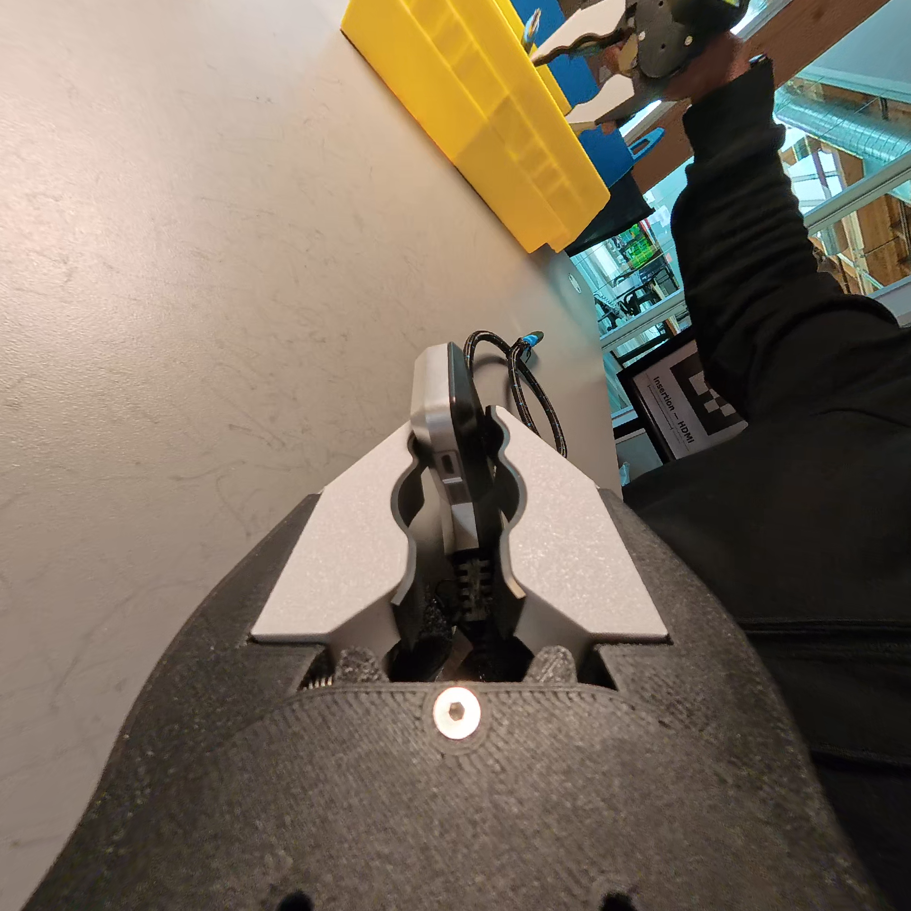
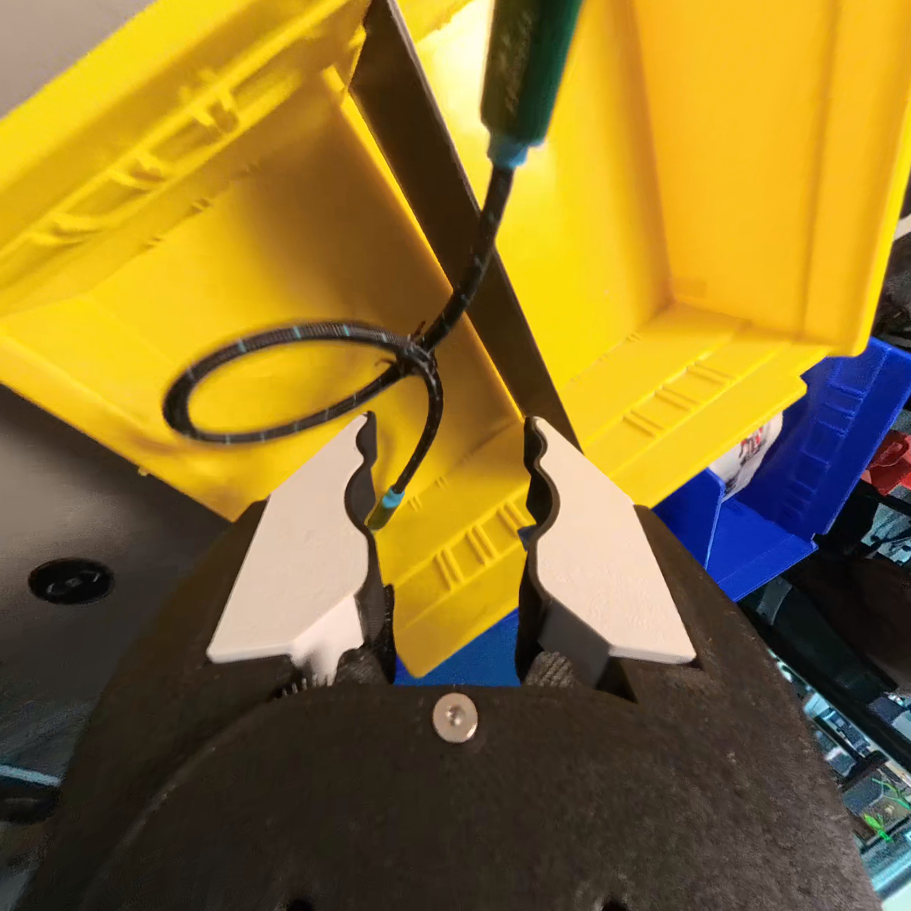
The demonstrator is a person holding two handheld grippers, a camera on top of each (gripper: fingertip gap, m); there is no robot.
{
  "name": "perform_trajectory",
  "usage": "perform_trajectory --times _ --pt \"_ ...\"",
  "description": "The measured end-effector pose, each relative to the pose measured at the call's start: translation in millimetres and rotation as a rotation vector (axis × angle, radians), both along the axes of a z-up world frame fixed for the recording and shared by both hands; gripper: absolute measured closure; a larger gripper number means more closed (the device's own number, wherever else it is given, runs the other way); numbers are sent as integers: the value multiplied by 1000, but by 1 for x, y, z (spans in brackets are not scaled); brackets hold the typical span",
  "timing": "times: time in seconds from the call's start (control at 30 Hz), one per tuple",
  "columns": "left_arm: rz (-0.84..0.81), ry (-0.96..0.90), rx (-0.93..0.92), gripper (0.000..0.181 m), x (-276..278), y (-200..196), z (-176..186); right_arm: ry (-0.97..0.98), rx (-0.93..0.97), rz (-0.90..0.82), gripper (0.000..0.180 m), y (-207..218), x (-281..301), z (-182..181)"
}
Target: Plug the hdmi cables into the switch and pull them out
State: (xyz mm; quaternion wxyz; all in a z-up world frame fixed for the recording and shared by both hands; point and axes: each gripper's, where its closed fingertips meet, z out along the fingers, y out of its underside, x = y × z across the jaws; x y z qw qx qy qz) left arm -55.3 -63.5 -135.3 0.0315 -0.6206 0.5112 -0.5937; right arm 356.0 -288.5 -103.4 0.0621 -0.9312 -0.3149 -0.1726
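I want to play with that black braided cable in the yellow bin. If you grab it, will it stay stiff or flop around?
Probably floppy: the braided cable curls into a tied loop and bends easily toward its plug. It looks light, so it would likely dangle and swing. The open right gripper may find the thin cord slippery; the chunkier plug seems easier to pinch.

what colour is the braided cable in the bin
Black braid with light blue flecks on the cable; the right wrist view shows it best.

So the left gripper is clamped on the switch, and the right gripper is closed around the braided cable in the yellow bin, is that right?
Not quite. The left gripper is clamped on the switch, but the right gripper is open, as the right wrist view shows: its fingers stand apart with nothing between them, and the braided cable lies loose in the yellow bin.
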Motion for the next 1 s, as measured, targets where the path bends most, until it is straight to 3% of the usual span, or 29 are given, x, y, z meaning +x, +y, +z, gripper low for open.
perform_trajectory --times 0.13,0.27,0.37,0.47,0.77,0.93,1.0 --pt "0 0 1 158 0 0 0 -73 -29 -11 116 -14 9 7" --pt "4 -6 3 158 0 1 1 -122 153 -5 120 10 -4 46" --pt "18 -21 0 158 1 5 5 -119 307 73 130 45 -51 74" --pt "25 -37 30 158 -2 12 9 -50 422 215 139 87 -128 78" --pt "77 -100 57 159 -8 35 23 254 579 696 140 200 -356 15" --pt "41 -115 34 159 -13 34 25 200 482 827 136 229 -399 -34" --pt "14 -126 27 160 -15 32 27 161 495 851 147 236 -404 -42"
